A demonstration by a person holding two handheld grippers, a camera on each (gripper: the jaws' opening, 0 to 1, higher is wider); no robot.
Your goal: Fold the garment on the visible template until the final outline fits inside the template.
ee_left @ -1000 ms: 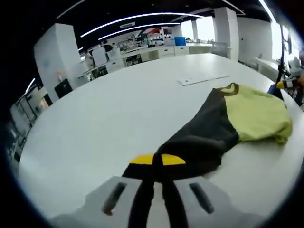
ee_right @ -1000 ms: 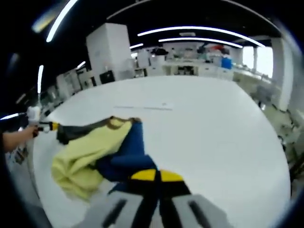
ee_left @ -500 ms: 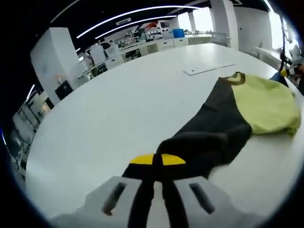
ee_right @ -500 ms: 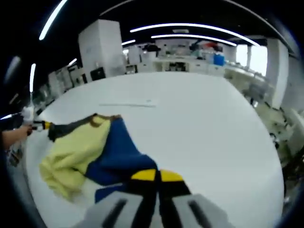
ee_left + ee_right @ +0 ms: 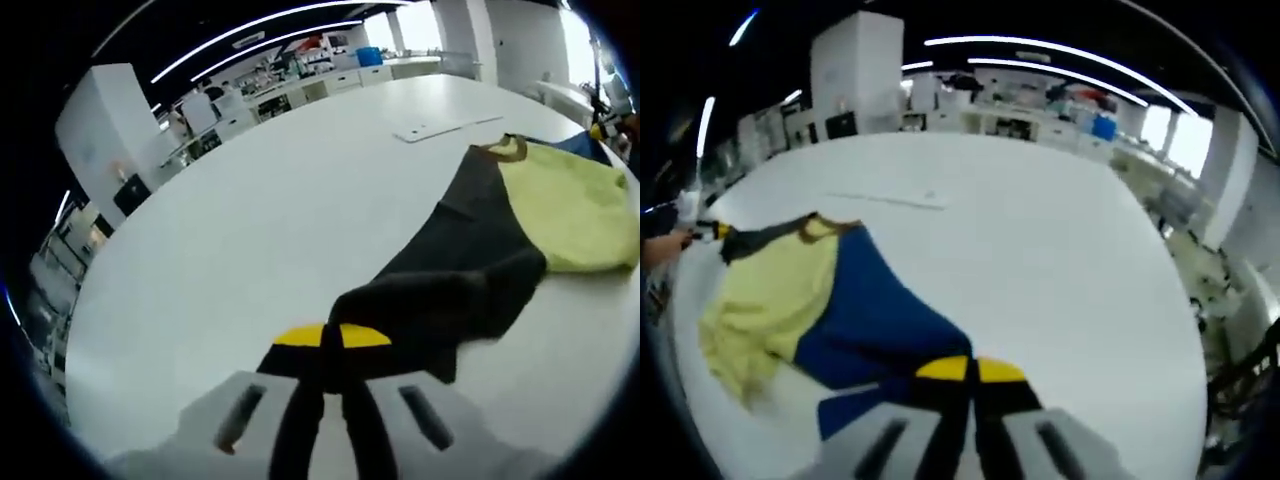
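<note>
The garment has a yellow-green body (image 5: 570, 200) with a brown collar (image 5: 507, 149), a dark sleeve (image 5: 450, 270) and a blue sleeve (image 5: 875, 320). It lies on the white table (image 5: 250, 220). My left gripper (image 5: 332, 340) is shut on the end of the dark sleeve. In the right gripper view the yellow-green body (image 5: 765, 295) lies at the left, and my right gripper (image 5: 970, 370) is shut on the blue sleeve's end. The template, a thin pale sheet (image 5: 440, 127), lies beyond the garment, apart from it. The same template sheet (image 5: 885, 200) appears past the collar.
The right gripper's yellow tip (image 5: 605, 128) shows at the far right edge. The left gripper's yellow tip (image 5: 715, 232), with a hand behind it, shows at the left. Benches, a white pillar (image 5: 100, 130) and a blue bin (image 5: 1102, 127) stand beyond the table (image 5: 1040, 250).
The two sleeves have been drawn apart, so the garment lies flatter and more stretched out. The blue sleeve shows more of its length. Both views have shifted with the hands.
</note>
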